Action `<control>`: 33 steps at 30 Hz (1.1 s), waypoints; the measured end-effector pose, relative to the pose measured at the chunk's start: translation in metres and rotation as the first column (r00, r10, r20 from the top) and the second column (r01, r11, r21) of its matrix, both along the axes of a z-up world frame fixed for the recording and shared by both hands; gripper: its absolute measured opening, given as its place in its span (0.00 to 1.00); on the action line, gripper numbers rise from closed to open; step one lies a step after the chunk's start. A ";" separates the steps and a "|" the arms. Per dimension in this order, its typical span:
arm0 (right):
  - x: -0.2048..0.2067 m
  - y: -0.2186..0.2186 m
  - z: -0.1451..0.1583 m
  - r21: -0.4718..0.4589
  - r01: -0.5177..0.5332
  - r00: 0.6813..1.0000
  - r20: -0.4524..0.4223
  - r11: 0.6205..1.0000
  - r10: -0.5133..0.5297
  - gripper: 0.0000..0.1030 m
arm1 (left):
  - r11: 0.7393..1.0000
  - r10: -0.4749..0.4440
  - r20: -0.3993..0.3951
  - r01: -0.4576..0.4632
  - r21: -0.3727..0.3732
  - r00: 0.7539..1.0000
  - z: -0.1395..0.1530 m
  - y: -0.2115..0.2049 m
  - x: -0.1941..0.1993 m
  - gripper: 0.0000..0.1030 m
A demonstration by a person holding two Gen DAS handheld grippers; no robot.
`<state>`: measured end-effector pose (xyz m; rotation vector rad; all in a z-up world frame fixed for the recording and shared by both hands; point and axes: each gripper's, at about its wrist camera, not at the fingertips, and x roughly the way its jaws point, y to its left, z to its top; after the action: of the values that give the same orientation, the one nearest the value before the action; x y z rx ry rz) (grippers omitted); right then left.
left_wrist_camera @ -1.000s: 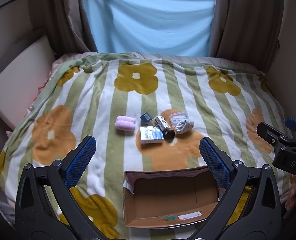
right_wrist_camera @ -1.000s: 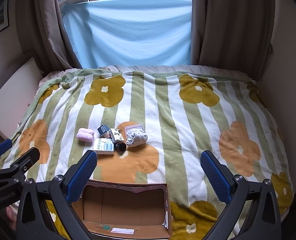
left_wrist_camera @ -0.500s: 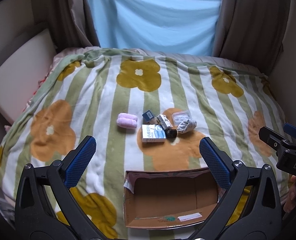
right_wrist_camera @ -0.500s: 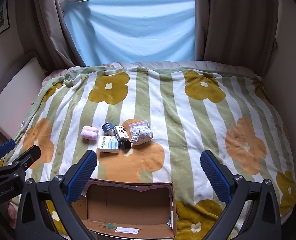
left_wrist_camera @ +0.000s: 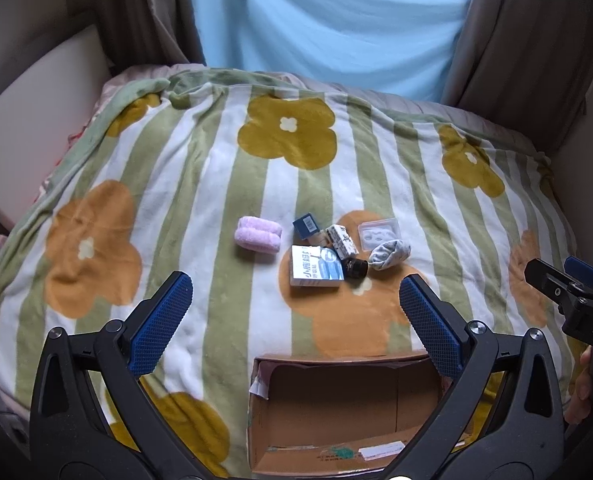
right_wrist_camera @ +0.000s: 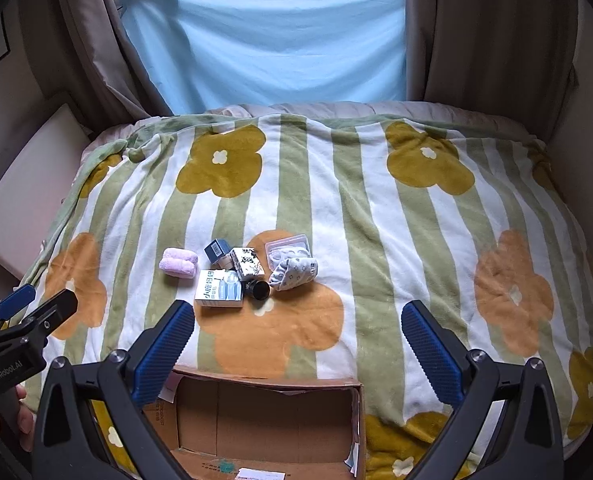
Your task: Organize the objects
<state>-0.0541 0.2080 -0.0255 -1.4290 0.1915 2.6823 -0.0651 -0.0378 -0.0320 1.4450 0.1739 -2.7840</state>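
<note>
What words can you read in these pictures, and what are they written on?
"DAS", cut off at the frame edge: on the right gripper.
"GenRobot.AI": on the left gripper.
Blue Chinese characters on the white box: too blurred to read.
Barcode on the dark blue box: too small.

A cardboard box (left_wrist_camera: 348, 408) lay on the blanket (left_wrist_camera: 200, 208) at the near edge of the bed, open side up. Beyond it, toward the middle of the blanket, a cluster of small things lay close together. A rolled towel (left_wrist_camera: 257, 235) lay farthest left, a little apart from the rest. Right of it stood a small box (left_wrist_camera: 305, 226), with a patterned box (left_wrist_camera: 341, 241) beside it. Nearer lay a flat carton (left_wrist_camera: 315, 271), a small jar (left_wrist_camera: 355, 268) touching its right side. Farthest right, a rolled sock (left_wrist_camera: 388, 254) lay just before a clear pouch (left_wrist_camera: 378, 233).
</note>
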 end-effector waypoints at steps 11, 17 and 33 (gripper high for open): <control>-0.065 0.013 -0.054 -0.084 -0.004 0.992 0.123 0.996 0.015 0.99 | 1.000 0.020 0.100 -0.022 0.018 0.995 -0.052 -0.012 -0.069 1.00; -0.101 0.018 -0.099 -0.108 -0.001 0.980 0.196 0.994 0.022 0.99 | 1.000 0.019 0.158 -0.021 0.016 0.987 -0.097 -0.019 -0.108 1.00; -0.165 0.049 -0.220 -0.232 0.098 0.934 0.356 0.968 -0.009 0.99 | 0.999 0.040 0.297 -0.049 0.023 0.954 -0.220 -0.045 -0.186 1.00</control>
<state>-0.2194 0.2568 -0.2453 -1.9155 0.5395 2.3680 -0.2509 -0.0825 -0.2515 1.8167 0.2433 -2.4989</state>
